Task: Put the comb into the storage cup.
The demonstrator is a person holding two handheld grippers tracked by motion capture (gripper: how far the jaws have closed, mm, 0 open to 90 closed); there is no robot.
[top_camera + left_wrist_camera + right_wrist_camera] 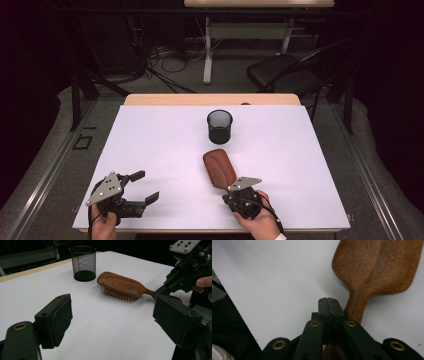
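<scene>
Right gripper [329, 305] clenched empty just beside the hairbrush [219, 168] handle, brush bristles-down on surface [150, 145] near the mesh cup [220, 126]; risk: it shoves the handle aside. Left gripper [145, 186] released

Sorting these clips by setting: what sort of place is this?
Probably a lab or workshop set up for recording: a white-covered table against dark surroundings, loose cables on the floor, a folding chair and another desk behind.
</scene>
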